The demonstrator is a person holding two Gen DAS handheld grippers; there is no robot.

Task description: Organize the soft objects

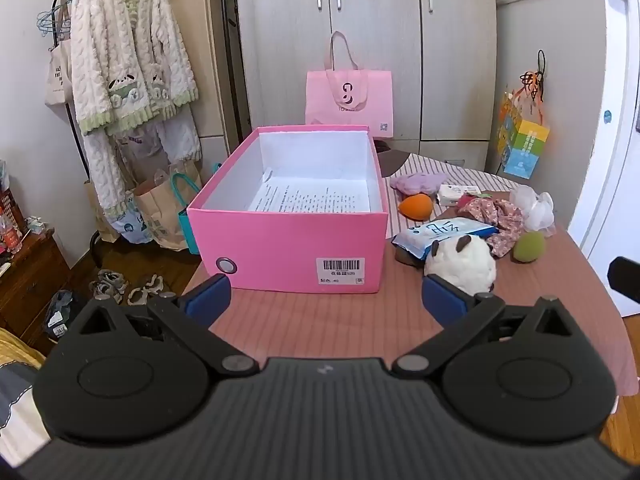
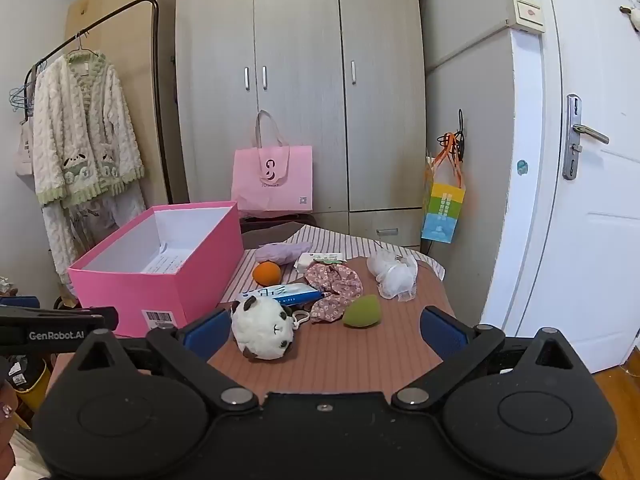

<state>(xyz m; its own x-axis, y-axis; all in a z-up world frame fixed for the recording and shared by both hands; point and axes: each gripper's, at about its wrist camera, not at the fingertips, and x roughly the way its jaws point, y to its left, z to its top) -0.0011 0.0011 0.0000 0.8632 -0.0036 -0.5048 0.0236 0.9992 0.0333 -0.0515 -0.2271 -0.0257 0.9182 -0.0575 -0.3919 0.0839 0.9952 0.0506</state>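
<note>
An open pink box (image 1: 288, 236) (image 2: 132, 280) stands on the brown table, with only printed paper on its floor. To its right lie a white panda plush (image 1: 460, 264) (image 2: 262, 330), a green sponge (image 1: 529, 246) (image 2: 361, 312), an orange sponge (image 1: 416, 206) (image 2: 267, 273), a floral scrunchie (image 1: 500, 216) (image 2: 336, 284), a purple soft piece (image 1: 418, 182) (image 2: 282, 251), a white mesh pouf (image 1: 534, 206) (image 2: 394, 274) and a blue wipes pack (image 1: 440, 234) (image 2: 286, 294). My left gripper (image 1: 326, 300) hovers open in front of the box. My right gripper (image 2: 326, 330) is open near the plush, touching nothing.
A small white packet (image 2: 318, 260) lies behind the scrunchie on striped cloth (image 2: 344, 242). A pink tote (image 1: 348, 98) leans on the wardrobe behind the table. Clothes rack (image 1: 132, 64), paper bags and shoes are at left. A white door (image 2: 592, 184) stands close at right.
</note>
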